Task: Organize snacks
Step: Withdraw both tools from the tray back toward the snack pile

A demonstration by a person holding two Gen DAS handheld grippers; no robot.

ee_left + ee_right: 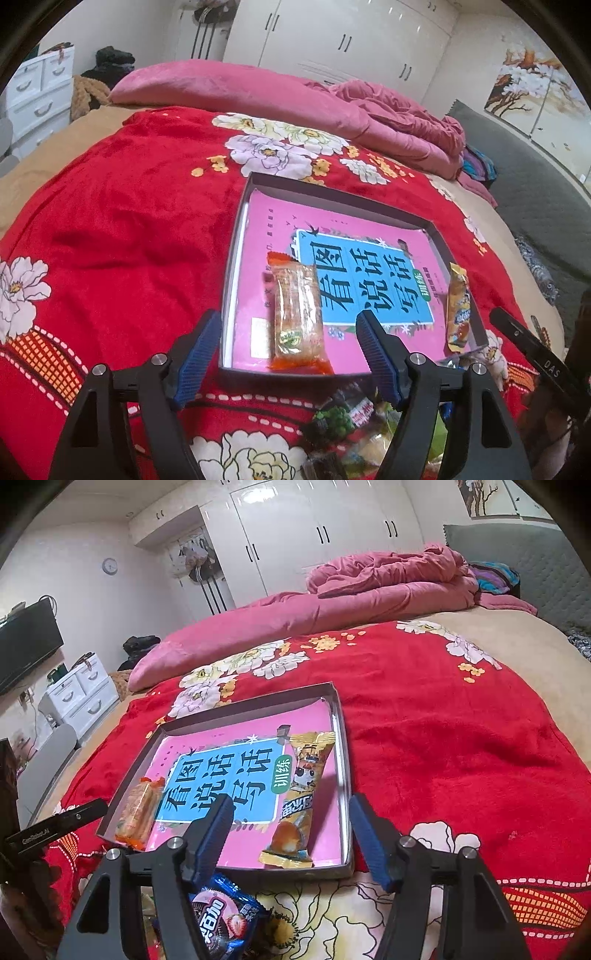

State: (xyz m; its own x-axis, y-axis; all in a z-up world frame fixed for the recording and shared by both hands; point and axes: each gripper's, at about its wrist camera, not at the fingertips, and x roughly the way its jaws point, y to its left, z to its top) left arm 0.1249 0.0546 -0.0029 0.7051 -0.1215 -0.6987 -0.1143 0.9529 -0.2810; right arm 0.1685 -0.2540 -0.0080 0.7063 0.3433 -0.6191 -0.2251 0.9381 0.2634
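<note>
A shallow grey box point(236, 236) point(341, 746) lined with a pink book lies on the red floral blanket. An orange-wrapped snack point(298, 314) point(137, 812) lies at its near left. A golden wafer packet point(458, 306) point(301, 797) lies at its right side. My left gripper point(286, 347) is open and empty, above the orange snack at the box's near edge. My right gripper point(290, 830) is open and empty, above the golden packet's near end. Loose snacks point(351, 424) lie in front of the box, among them a blue cookie packet point(225, 919).
The red blanket point(461, 738) covers the bed. A pink duvet point(258, 96) point(369, 602) is bunched at the far side. A grey headboard point(517, 565) stands at the right. White drawers point(81, 698) and a TV point(26, 642) are at the left.
</note>
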